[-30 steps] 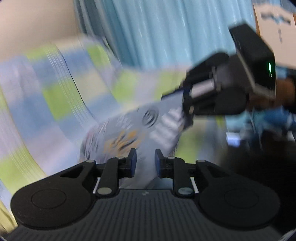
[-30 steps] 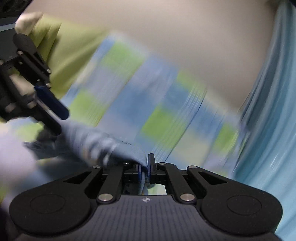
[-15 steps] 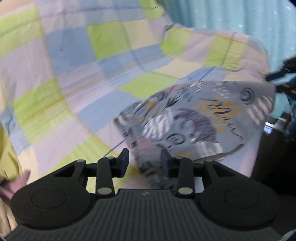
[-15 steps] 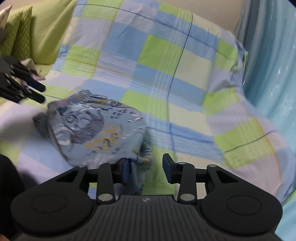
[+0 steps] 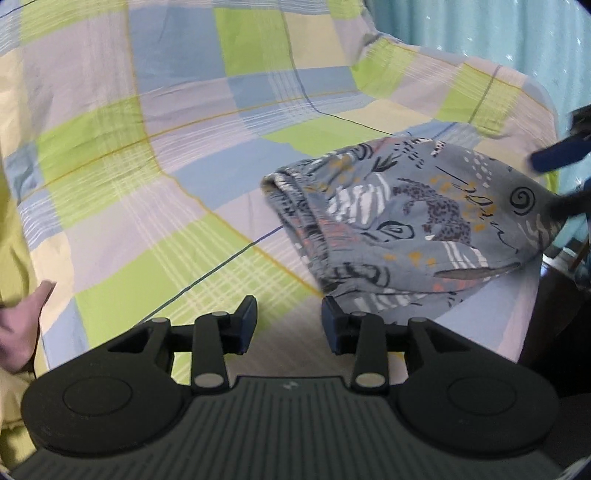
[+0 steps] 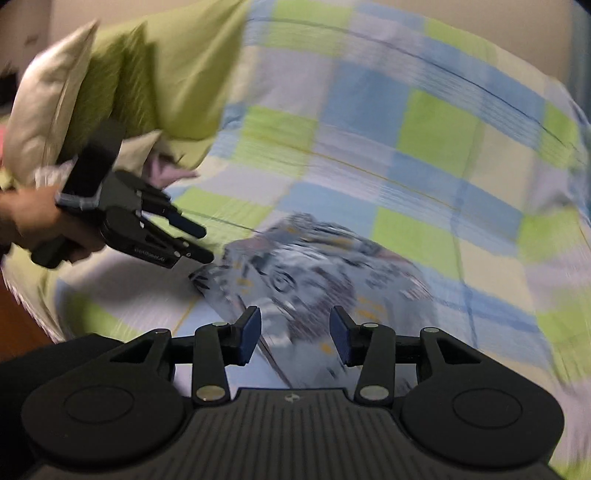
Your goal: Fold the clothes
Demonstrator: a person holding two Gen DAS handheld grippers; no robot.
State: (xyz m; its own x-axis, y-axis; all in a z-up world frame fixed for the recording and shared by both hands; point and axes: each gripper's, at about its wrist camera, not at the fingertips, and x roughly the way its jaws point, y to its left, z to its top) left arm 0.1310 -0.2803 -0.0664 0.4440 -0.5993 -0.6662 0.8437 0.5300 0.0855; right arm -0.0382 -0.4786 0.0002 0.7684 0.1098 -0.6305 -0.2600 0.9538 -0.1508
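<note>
A grey-blue patterned garment (image 5: 402,221) lies folded in a bundle on the checked bedsheet (image 5: 184,122). My left gripper (image 5: 289,317) is open and empty, just in front of the garment's near left corner. My right gripper (image 6: 294,326) is open and empty, hovering over the garment's near edge (image 6: 314,273). In the right wrist view the left gripper (image 6: 203,243) shows at the garment's left corner, jaws apart. The right gripper's fingers (image 5: 557,155) show at the right edge of the left wrist view, by the garment's far end.
Green pillows (image 6: 122,77) lie at the bed's head on the left. A pink cloth (image 5: 22,325) lies near them. A light blue curtain (image 5: 480,26) hangs behind the bed. The bed's edge drops to a dark floor (image 5: 554,314) on the right.
Both grippers have let go of the garment and opened wider. The garment, held up in the air a second ago, now lies on the bed. Both grippers have pulled back slightly.
</note>
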